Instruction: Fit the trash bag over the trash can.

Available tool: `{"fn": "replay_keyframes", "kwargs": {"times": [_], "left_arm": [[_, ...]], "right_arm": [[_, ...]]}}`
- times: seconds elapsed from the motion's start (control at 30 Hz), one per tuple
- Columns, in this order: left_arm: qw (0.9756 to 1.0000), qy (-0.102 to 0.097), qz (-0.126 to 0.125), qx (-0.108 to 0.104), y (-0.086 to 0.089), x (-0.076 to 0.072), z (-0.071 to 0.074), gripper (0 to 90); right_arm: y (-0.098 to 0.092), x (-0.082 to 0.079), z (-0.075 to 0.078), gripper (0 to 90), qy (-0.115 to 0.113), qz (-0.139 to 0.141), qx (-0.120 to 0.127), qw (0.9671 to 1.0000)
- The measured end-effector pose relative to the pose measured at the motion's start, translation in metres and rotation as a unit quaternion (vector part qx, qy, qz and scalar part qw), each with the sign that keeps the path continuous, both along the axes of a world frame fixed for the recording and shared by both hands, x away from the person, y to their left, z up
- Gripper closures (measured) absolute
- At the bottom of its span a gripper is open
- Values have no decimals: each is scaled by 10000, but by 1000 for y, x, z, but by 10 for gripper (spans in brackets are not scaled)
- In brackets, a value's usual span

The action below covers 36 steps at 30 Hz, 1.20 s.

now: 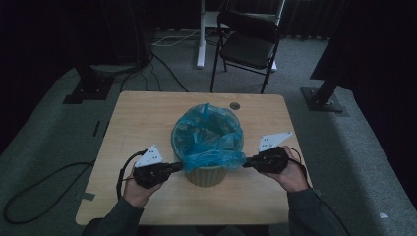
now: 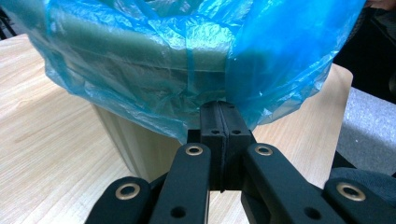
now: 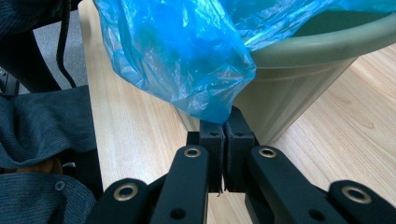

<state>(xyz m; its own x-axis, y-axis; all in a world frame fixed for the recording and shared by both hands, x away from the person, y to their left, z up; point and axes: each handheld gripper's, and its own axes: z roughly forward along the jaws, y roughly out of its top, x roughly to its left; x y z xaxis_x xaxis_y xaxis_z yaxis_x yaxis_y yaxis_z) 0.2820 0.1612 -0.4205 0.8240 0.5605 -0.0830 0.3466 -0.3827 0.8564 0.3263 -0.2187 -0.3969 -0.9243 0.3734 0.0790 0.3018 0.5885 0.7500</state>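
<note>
A pale green bin (image 1: 206, 175) stands in the middle of the wooden table (image 1: 142, 113), lined with a blue plastic bag (image 1: 209, 132). The bag's edge hangs over the near rim. My left gripper (image 1: 178, 167) is at the bin's left side, shut on the bag's hem (image 2: 205, 100). My right gripper (image 1: 247, 162) is at the bin's right side, shut on a bunched corner of the bag (image 3: 205, 100). In both gripper views the black jaws are pressed together with blue film pinched at their tips. The bin (image 3: 299, 88) rises just behind the right jaws.
A black folding chair (image 1: 248, 42) stands beyond the table's far edge, beside a white post (image 1: 200, 34). Cables (image 1: 44, 182) trail over the grey floor at left. A small round hole (image 1: 235, 105) sits near the table's far edge.
</note>
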Motion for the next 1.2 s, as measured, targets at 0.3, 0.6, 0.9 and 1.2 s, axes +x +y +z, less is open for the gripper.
{"fn": "replay_keyframes", "kwargs": {"times": [0.3,0.6,0.9,1.2], "left_arm": [[9996,74,134,253,1,6,-10,899],[9998,-65,7,182,-3,-2,-4,899],[9988,93,9,491,-8,6,-21,899],[9983,-12,1,586,-9,3,-19,898]], "right_arm": [[7,-7,7,885,-118,245,12,9996],[2,2,-5,889,64,55,-80,9999],[6,-7,1,888,-59,299,45,9995],[4,0,-7,892,57,165,-92,9998]]}}
